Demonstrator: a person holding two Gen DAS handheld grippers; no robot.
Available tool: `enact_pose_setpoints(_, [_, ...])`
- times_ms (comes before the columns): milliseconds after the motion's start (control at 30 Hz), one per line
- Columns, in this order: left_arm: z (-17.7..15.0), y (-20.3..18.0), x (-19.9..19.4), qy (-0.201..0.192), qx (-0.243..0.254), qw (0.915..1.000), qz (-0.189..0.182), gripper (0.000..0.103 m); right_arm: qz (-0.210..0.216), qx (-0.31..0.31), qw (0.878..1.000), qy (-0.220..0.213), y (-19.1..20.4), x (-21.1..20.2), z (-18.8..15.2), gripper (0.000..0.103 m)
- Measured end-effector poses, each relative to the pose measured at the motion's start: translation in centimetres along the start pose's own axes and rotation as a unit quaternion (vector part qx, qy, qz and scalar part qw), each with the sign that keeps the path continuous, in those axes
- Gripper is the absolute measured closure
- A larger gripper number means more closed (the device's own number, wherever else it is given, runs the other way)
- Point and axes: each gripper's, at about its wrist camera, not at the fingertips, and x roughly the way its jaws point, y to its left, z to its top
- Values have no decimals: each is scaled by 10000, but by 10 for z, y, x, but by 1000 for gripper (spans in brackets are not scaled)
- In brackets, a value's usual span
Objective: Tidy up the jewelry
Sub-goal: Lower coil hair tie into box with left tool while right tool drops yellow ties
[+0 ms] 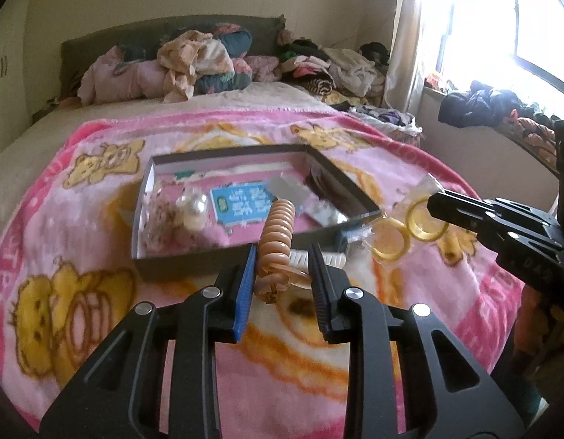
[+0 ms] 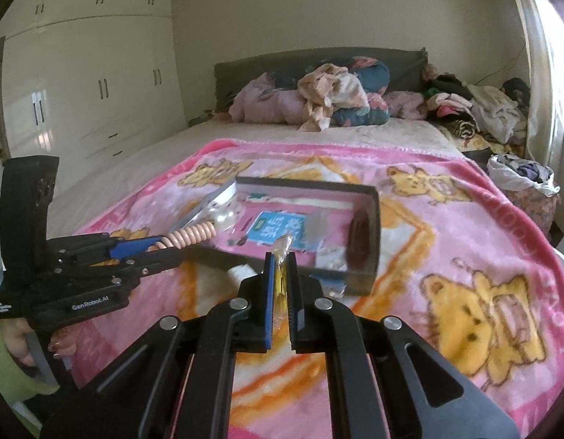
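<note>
An open grey jewelry box lies on the pink blanket. It holds pearl pieces, a blue card and small bags. My left gripper is shut on a peach spiral bracelet and holds it above the box's near edge. My right gripper is shut on a clear bag with yellow bangles, just right of the box.
The pink bear blanket covers the bed. A white item lies in front of the box. Piled clothes sit at the headboard. Wardrobes stand left; a window is right.
</note>
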Motion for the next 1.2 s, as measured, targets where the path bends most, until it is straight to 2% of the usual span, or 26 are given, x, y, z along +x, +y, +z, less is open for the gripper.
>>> enact_pose_setpoints(667, [40, 9, 32, -174, -53, 9998, -40, 82, -266, 31, 9996, -83, -25, 35, 36, 97])
enact_pose_setpoints(1200, [53, 22, 60, -148, -253, 9996, -5, 82, -354, 190, 9992, -5, -40, 69, 50, 97])
